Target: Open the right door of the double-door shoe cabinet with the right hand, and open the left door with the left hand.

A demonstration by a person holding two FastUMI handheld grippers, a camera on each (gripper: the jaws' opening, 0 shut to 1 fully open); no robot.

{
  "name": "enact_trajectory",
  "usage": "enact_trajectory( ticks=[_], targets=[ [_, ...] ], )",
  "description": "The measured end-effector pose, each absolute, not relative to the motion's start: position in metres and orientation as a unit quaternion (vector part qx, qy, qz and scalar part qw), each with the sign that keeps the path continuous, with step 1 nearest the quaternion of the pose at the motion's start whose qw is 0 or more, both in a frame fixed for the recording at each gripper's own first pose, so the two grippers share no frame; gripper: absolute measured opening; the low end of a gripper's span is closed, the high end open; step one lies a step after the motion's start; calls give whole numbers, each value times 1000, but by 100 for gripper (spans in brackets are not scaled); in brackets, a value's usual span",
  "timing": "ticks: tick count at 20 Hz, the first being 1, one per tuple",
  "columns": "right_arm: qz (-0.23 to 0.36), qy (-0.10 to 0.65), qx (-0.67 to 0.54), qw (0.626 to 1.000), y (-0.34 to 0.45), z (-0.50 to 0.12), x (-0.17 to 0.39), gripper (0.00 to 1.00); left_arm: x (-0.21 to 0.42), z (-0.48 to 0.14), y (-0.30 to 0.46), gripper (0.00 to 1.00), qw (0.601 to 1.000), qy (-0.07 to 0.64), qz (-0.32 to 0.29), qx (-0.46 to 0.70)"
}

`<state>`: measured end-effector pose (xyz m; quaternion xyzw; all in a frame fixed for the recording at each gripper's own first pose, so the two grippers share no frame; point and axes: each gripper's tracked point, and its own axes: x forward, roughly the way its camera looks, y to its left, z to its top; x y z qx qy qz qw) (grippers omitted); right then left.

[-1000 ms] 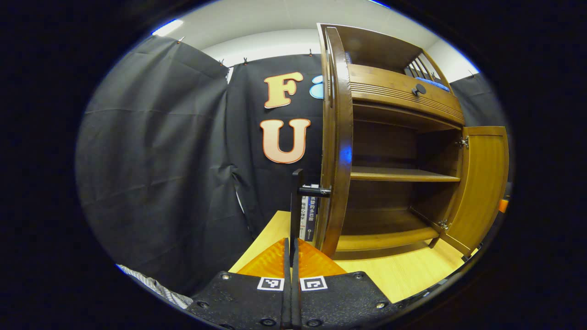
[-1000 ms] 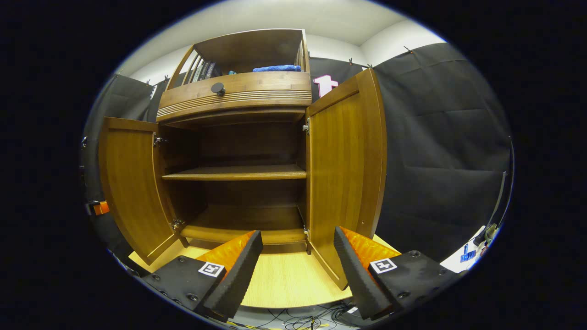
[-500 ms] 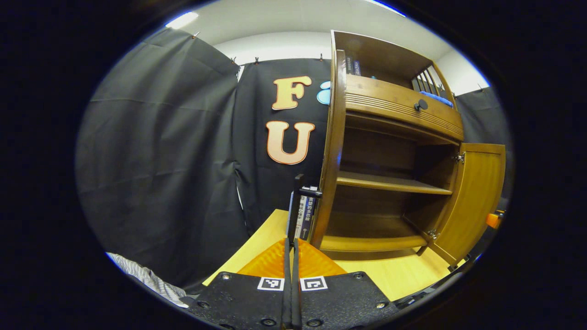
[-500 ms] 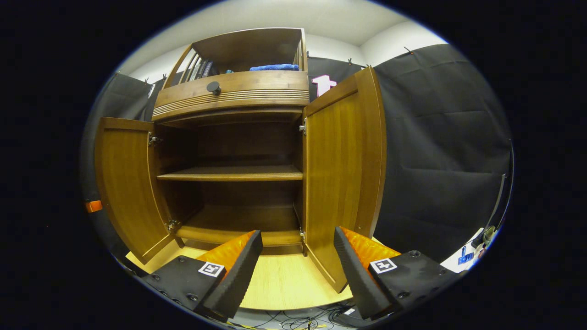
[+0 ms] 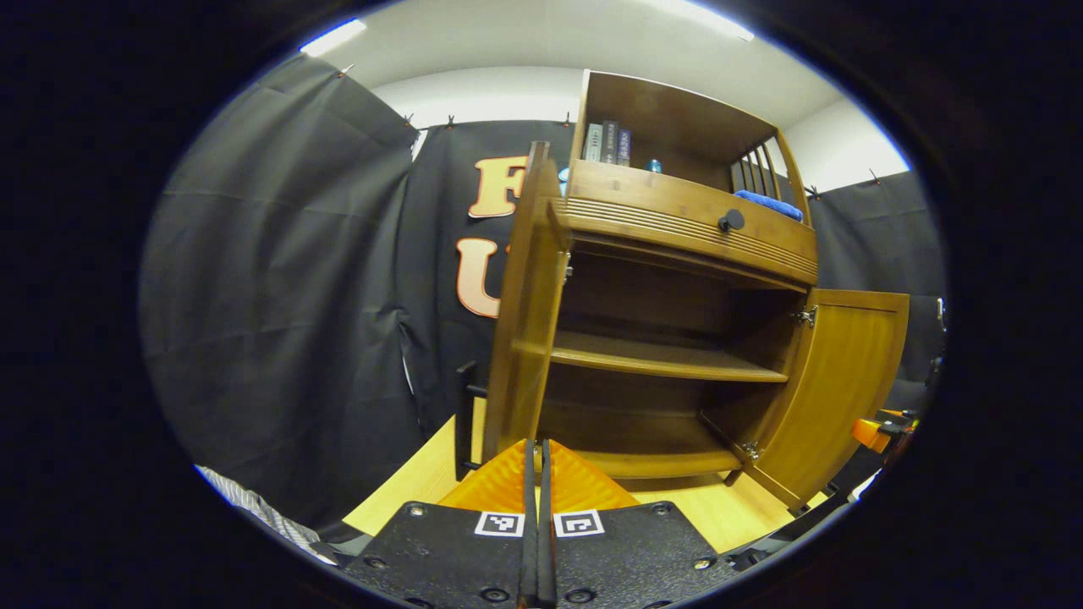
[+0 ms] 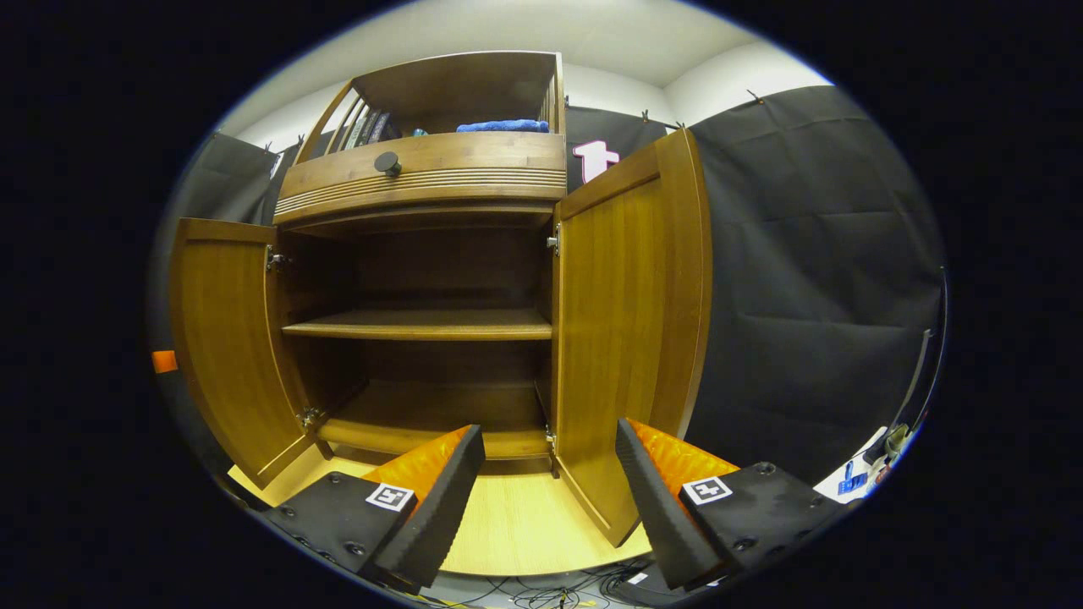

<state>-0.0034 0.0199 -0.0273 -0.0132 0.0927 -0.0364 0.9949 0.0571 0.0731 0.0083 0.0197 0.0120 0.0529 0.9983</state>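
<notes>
The brown wooden shoe cabinet (image 6: pixel 423 323) stands with both doors swung out. In the right gripper view the left door (image 6: pixel 224 338) hangs open at the left and the right door (image 6: pixel 626 321) at the right. My right gripper (image 6: pixel 550 433) is open and holds nothing, low in front of the right door's bottom edge. In the left gripper view the left door (image 5: pixel 525 321) shows almost edge-on, its black handle (image 5: pixel 464 414) just left of my left gripper (image 5: pixel 535 469). That gripper is shut with nothing between its fingers and is apart from the handle. The right door (image 5: pixel 838 381) is at the far right.
A drawer with a round black knob (image 6: pixel 387 162) sits above the doors. A blue cloth (image 6: pixel 503 126) and books (image 5: pixel 606 142) lie on the top shelf. The cabinet stands on a pale wooden board (image 6: pixel 516 524); cables (image 6: pixel 550 594) lie below its front edge.
The left gripper's view has swung right: the left door's handle went from straight ahead of the fingertips to their left, and more of the cabinet's inside shows. The right gripper has barely moved.
</notes>
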Motion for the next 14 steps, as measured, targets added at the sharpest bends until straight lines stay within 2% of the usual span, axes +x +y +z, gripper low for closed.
enact_trajectory(
  ticks=[5,7,12,14],
  targets=[
    [-44,76,-21,996,16,-4,-3,94,66,31,38,0,999,-2,28,38],
    [-46,66,-31,996,15,7,-2,94,72,35,28,6,999,-7,21,45],
    [-52,50,-46,996,10,20,-9,96,81,32,15,36,999,-3,21,49],
    [-56,48,-48,996,5,18,-7,97,83,37,4,44,998,-9,16,58]
  ],
)
